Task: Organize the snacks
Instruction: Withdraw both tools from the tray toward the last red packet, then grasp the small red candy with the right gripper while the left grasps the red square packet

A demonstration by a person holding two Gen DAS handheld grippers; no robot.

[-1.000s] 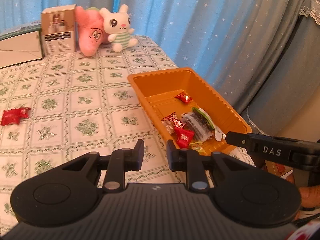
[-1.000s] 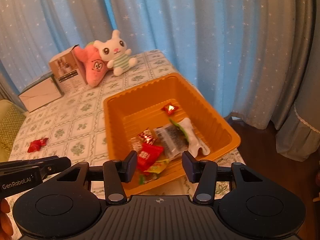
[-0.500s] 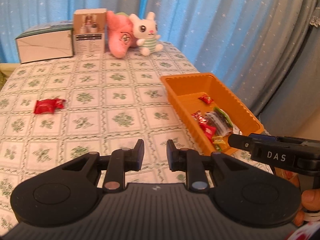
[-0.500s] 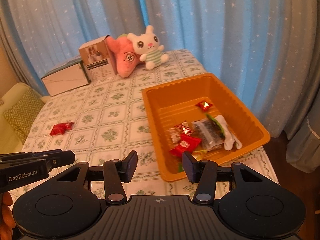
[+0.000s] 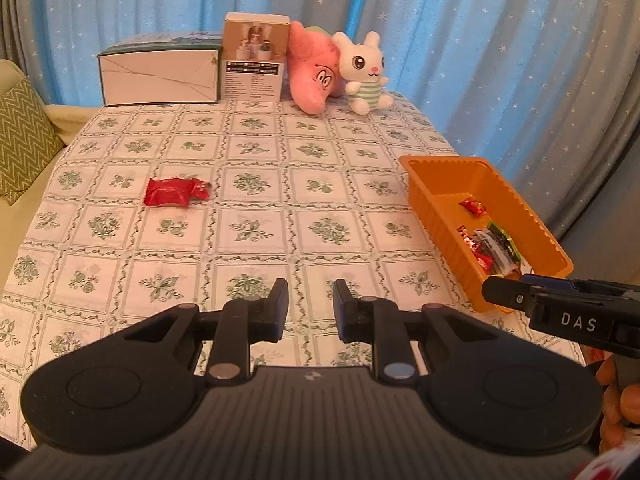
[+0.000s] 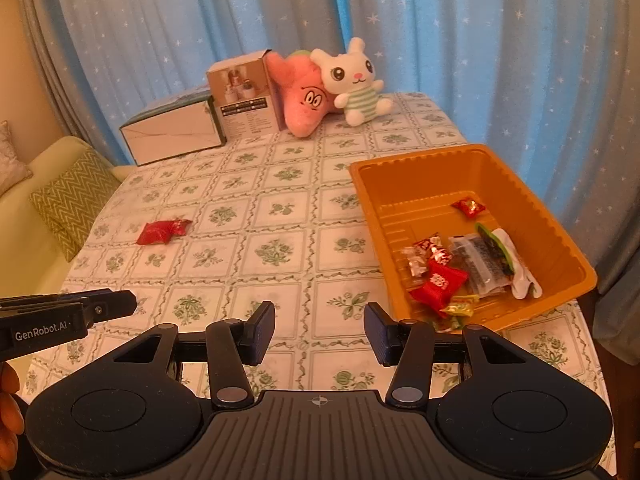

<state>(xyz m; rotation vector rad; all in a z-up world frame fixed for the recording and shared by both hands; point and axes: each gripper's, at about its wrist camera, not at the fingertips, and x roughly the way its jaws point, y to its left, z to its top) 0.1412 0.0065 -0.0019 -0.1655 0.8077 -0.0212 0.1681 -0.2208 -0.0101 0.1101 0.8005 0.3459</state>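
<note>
An orange tray stands at the table's right edge and holds several wrapped snacks. One red snack packet lies alone on the tablecloth, left of middle. My left gripper is open and empty above the near table, well short of the red packet. My right gripper is open and empty, just left of the tray's near corner. Each gripper shows at the edge of the other's view.
At the table's far end stand a white box, a brown carton, a pink plush and a white bunny plush. Blue star curtains hang behind. A sofa with a green cushion is at the left.
Both grippers have drawn back and swung left from the tray. The red packet has come nearer the middle of both views. Both jaws stayed open.
</note>
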